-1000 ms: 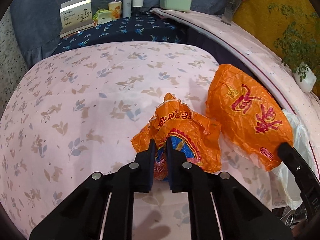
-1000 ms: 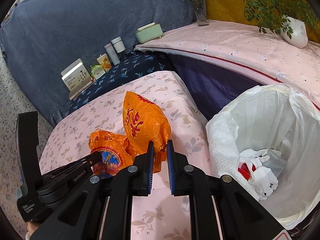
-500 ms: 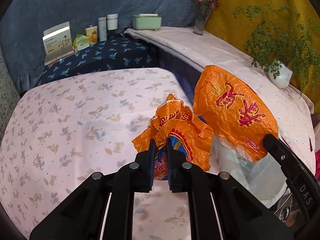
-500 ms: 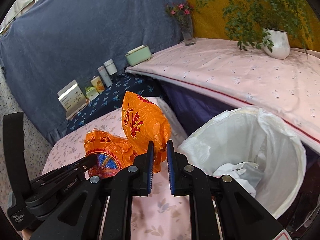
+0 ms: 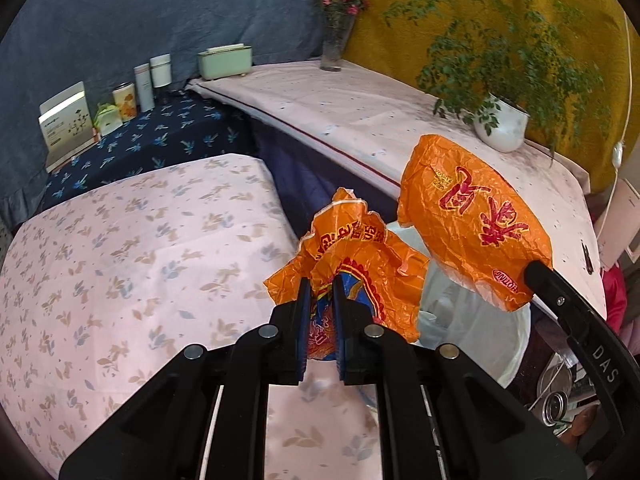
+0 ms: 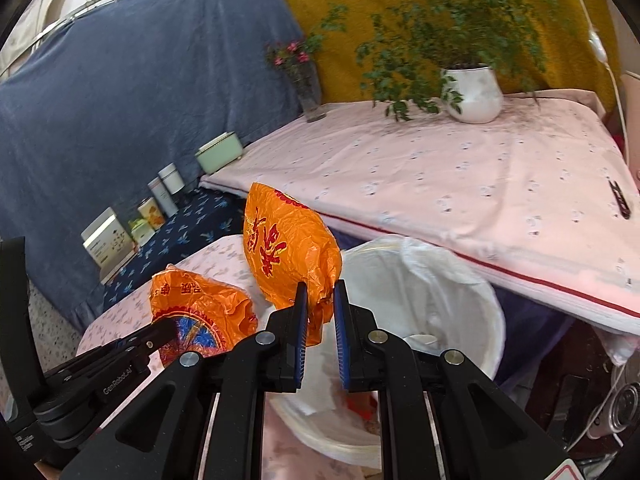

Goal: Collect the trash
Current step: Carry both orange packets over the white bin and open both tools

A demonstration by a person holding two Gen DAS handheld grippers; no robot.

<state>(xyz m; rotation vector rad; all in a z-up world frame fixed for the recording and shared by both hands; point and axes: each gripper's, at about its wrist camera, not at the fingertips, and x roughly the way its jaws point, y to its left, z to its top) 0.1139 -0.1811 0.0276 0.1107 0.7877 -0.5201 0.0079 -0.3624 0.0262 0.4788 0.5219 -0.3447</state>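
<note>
My left gripper [image 5: 320, 280] is shut on a crumpled orange wrapper with a blue and red print [image 5: 360, 264], held in the air at the bed's right edge. It also shows in the right wrist view [image 6: 200, 308]. My right gripper [image 6: 319, 286] is shut on a puffed orange bag with red characters [image 6: 284, 248], held above the rim of the white-lined trash bin [image 6: 452, 300]. The same bag [image 5: 472, 216] and bin [image 5: 480, 320] show in the left wrist view. Some white and red trash lies inside the bin.
A pink floral bed cover [image 5: 120, 272] lies to the left. A raised pink-covered surface [image 6: 460, 176] behind the bin carries a white plant pot [image 6: 474, 94], a flower vase [image 6: 310, 92] and a green box [image 6: 220, 152]. Small bottles and boxes [image 5: 132, 100] stand on dark blue cloth.
Both grippers have lifted their orange wrappers off the bed and carried them right, toward and over the bin. Both stay shut.
</note>
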